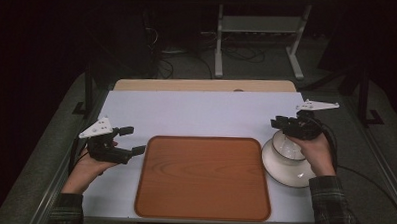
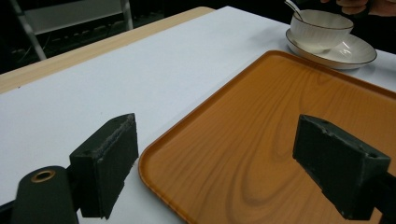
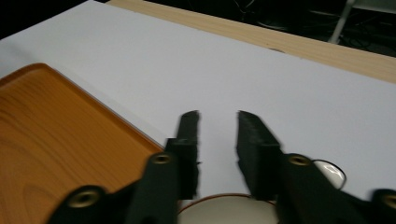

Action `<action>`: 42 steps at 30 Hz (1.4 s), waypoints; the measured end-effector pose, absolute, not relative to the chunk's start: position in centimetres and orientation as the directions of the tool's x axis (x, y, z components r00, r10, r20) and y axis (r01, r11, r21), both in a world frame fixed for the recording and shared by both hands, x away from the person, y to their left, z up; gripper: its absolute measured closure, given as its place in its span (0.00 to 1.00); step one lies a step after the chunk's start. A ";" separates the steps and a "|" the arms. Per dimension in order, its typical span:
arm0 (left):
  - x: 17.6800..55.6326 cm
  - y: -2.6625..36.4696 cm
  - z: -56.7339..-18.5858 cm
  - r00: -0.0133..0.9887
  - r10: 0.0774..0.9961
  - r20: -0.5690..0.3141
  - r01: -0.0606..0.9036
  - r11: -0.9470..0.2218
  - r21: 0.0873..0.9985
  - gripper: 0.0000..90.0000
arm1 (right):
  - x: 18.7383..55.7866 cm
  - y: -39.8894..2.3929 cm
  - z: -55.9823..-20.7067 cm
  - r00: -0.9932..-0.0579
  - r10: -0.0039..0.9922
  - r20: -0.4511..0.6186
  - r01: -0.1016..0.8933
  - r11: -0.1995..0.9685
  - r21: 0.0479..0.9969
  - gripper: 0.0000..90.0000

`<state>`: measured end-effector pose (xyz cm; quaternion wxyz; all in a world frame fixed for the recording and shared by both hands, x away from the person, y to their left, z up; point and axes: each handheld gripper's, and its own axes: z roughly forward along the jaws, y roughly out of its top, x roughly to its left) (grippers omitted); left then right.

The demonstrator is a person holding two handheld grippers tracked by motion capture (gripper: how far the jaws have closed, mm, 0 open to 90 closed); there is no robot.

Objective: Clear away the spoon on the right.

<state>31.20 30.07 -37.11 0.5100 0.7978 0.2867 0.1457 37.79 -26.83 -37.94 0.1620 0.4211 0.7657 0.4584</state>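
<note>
A white bowl (image 1: 287, 146) stands on a white saucer (image 1: 284, 171) at the right of the table, with a spoon handle (image 2: 293, 7) rising from the bowl (image 2: 320, 29). My right gripper (image 1: 277, 123) hovers just over the bowl's far-left rim (image 3: 224, 209), and its jaws (image 3: 218, 128) stand a little apart, open, with nothing between them. My left gripper (image 1: 134, 140) is held just left of the wooden tray (image 1: 203, 177). It is wide open and empty (image 2: 215, 158) over the tray's near-left corner (image 2: 159, 163).
The orange-brown tray (image 2: 289, 116) lies bare in the middle of a white mat (image 1: 196, 112). A strip of light wood tabletop (image 1: 202, 85) runs along the far edge. Beyond the table stand a metal frame (image 1: 259, 29) and cables on the floor.
</note>
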 end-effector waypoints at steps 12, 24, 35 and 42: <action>31.1 30.5 -37.0 0.789 0.611 -0.058 0.307 -0.310 0.900 0.15 | 37.9 -27.5 -38.5 -0.508 0.856 0.098 0.552 0.236 0.800 1.00; 31.1 30.3 -37.3 0.791 0.608 -0.067 0.315 -0.312 0.896 0.15 | 38.3 -28.2 -38.9 -0.487 0.870 0.084 0.571 0.244 0.784 1.00; 31.1 30.1 -37.3 0.794 0.605 -0.067 0.315 -0.314 0.896 0.15 | 38.3 -28.7 -39.1 -0.452 0.890 0.064 0.580 0.238 0.779 1.00; 31.1 30.0 -37.3 0.796 0.602 -0.063 0.314 -0.322 0.893 0.15 | 38.1 -30.0 -38.9 -0.422 0.903 0.083 0.585 0.202 0.785 1.00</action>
